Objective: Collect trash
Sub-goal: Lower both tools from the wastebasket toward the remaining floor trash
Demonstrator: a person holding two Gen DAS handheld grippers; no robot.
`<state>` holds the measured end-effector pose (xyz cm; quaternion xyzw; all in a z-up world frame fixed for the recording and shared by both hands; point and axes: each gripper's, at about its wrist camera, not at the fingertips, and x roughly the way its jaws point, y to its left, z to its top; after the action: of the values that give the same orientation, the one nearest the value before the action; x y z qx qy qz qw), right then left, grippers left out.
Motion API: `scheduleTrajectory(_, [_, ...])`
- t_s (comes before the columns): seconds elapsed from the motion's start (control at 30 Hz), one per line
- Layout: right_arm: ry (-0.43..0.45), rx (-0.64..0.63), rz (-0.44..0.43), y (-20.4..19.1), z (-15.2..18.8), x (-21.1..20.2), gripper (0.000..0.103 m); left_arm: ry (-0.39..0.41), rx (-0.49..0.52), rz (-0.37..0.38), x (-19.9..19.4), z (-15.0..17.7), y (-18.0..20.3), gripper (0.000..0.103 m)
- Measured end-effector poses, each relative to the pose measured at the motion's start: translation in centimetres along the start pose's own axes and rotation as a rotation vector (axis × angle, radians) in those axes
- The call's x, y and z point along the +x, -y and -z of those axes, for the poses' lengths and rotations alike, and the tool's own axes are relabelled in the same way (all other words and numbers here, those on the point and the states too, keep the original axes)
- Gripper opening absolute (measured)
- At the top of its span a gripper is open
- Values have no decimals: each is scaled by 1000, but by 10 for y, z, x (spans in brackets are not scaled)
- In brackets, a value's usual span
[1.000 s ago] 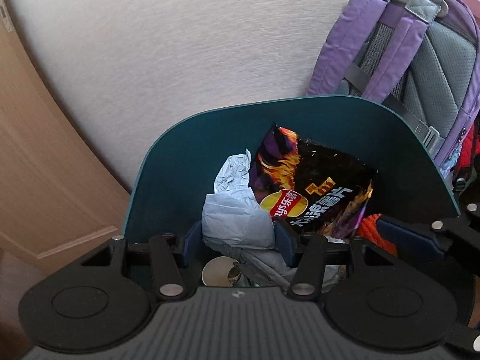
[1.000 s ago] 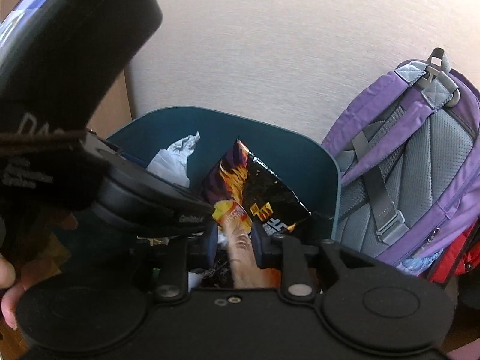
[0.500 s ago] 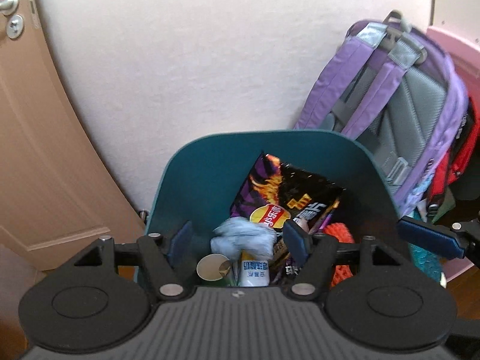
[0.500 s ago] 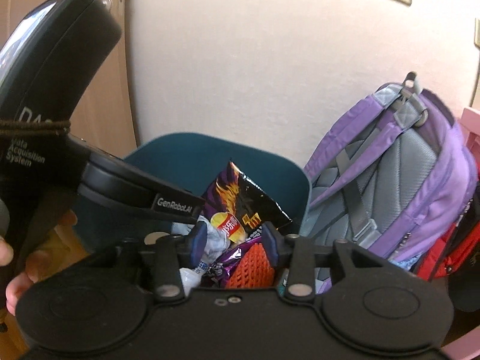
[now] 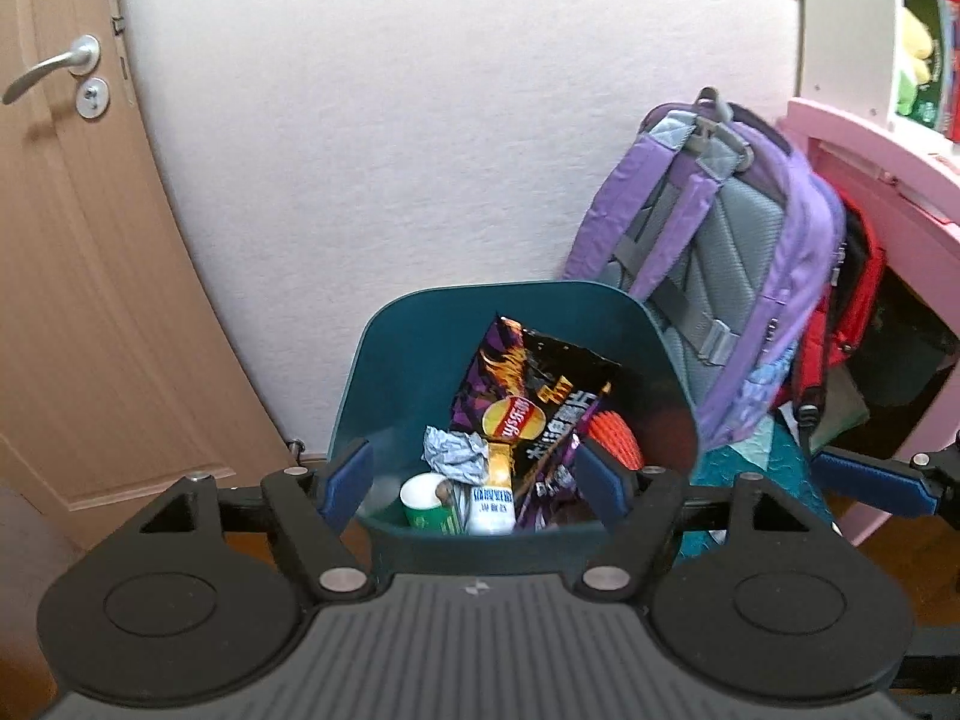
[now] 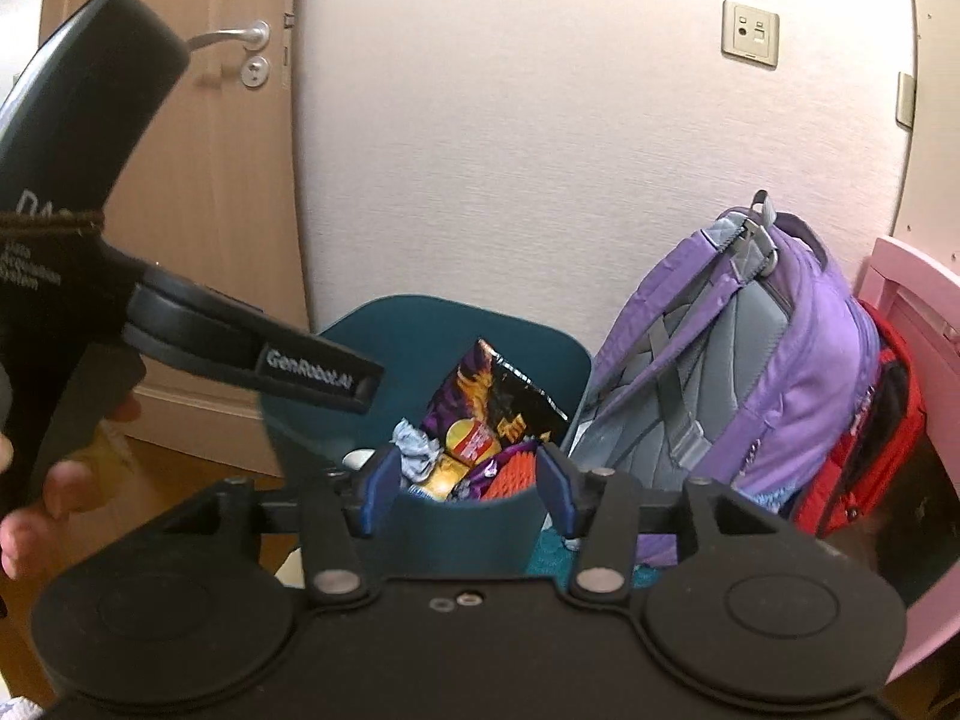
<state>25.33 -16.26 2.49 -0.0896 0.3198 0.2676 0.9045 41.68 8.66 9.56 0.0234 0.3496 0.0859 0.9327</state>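
A teal trash bin [image 5: 414, 336] stands on the floor by the wall; it also shows in the right wrist view [image 6: 420, 330]. Inside lie a black and purple chip bag [image 5: 534, 384], a crumpled grey paper wad [image 5: 453, 450], a paper cup [image 5: 423, 495], a small bottle [image 5: 492, 507] and an orange packet [image 5: 612, 435]. My left gripper [image 5: 474, 477] is open and empty above the bin's near rim. My right gripper [image 6: 465, 483] is open and empty, also above the near rim. The left gripper's body [image 6: 180, 324] crosses the right wrist view.
A purple backpack [image 5: 720, 276] leans on the wall right of the bin, with a red bag [image 5: 852, 300] behind it. A pink desk [image 5: 888, 180] is at far right. A wooden door [image 5: 72, 240] is at left. A wall socket [image 6: 750, 33] is above.
Both grippers let go of their trash, the paper wad from the left, and opened. Both have pulled up and back from the bin, so it looks smaller and lower.
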Motion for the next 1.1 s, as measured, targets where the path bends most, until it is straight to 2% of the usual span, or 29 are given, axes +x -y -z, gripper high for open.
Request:
scheduleTrajectory(0.07, [3, 4, -5, -1, 7, -12, 52, 15, 6, 4, -14, 9, 1, 79])
scheduleTrajectory(0.17, [4, 12, -9, -3, 21, -28, 53, 32, 11, 9, -32, 25, 3, 80])
scheduleTrajectory(0.3, [6, 32, -14, -2, 39, -44, 62, 29, -12, 58, -49, 47, 1, 80])
scheduleTrajectory(0.57, [-19, 74, -35, 1, 84, -60, 69, 32, -27, 121, -65, 90, 4, 81])
scheduleTrajectory(0.63, [-36, 88, -39, 2, 98, -58, 73, 33, -24, 126, -65, 99, 6, 83])
scheduleTrajectory(0.8, [-83, 135, -48, 2, 132, -50, 86, 33, -16, 138, -56, 126, 13, 96])
scheduleTrajectory(0.93, [-138, 188, -39, 3, 166, -32, 96, 0, -9, 158, -35, 148, 20, 97])
scheduleTrajectory(1.1, [-237, 280, -18, 7, 214, -2, 99, -72, -11, 178, 5, 175, 28, 97])
